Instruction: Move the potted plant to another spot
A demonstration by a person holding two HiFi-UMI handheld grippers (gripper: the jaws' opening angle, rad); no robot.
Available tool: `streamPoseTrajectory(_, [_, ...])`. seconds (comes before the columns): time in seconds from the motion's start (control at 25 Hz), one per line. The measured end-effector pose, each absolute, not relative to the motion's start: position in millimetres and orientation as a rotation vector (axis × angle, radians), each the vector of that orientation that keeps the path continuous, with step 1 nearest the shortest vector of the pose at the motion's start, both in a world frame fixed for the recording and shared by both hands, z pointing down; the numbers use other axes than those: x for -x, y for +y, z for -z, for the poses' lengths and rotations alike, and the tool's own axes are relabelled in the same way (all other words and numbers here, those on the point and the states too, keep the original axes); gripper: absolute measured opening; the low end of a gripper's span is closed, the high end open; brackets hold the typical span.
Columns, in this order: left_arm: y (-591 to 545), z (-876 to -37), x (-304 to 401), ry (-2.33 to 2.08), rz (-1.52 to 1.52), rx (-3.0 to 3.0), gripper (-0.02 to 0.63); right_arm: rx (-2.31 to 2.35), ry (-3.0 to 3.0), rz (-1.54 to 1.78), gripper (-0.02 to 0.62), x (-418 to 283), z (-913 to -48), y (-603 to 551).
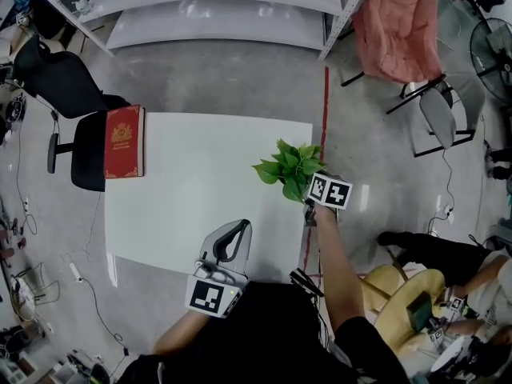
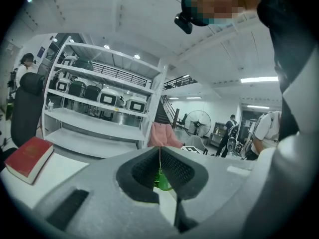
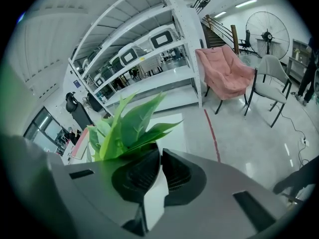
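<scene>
Two grippers (image 2: 160,158) (image 3: 159,156), one potted plant (image 3: 127,126)

Book (image 1: 124,142) on table's (image 1: 200,206) left edge, potted plant (image 1: 290,169) at right

A big industrial workshop or test lab: bare concrete floor (image 1: 224,78) marked with a red tape line (image 1: 324,126), tall metal shelving racks (image 2: 99,126) loaded with rows of appliances (image 2: 108,98), a pedestal fan (image 3: 267,35), a steel staircase (image 2: 168,114) and loose cables (image 1: 24,214).

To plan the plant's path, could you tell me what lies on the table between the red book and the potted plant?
Nothing: the head view shows bare white table between the red book and the potted plant.
</scene>
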State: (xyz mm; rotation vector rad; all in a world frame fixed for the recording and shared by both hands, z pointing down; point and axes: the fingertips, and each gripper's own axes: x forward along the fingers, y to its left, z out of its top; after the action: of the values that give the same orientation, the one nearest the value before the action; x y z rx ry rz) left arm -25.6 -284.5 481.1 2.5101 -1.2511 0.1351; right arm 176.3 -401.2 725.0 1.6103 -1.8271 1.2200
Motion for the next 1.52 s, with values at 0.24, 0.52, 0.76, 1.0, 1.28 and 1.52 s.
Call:
streamPoseTrajectory(0.24, [-304.7,-488.0,28.7,-1.245,-0.109,-2.500,0.020,-1.607,-1.808,-1.237,0.028,-173.6,-727.6,-414.7])
streamPoseTrajectory(0.52, [-314.2,-490.7,19.7,-1.235,-0.106,-2.488,0.020,-1.568,-1.824,-1.264,0.028,-172.8,-726.4,-418.1])
streamPoseTrajectory(0.76, [-311.9,-488.7,18.6,-1.240,-0.096,-2.484,0.020,-1.564,-1.841,-1.288,0.031,-174.3,-725.9,-418.2])
streamPoseTrajectory(1.0, [-303.5,-488.0,21.4,-1.254,-0.099,-2.483,0.020,-1.576,-1.866,-1.293,0.087,-173.7,-722.0,-414.4])
streamPoseTrajectory(1.28, [-287.9,-475.9,20.4,-1.270,-0.083,-2.496,0.020,-1.613,-1.894,-1.290,0.091,-179.0,-703.8,-404.5])
streamPoseTrajectory(1.52, [-269.0,-464.9,20.6,-1.305,-0.053,-2.508,0.020,-1.672,-1.932,-1.266,0.091,-190.7,-683.0,-390.6])
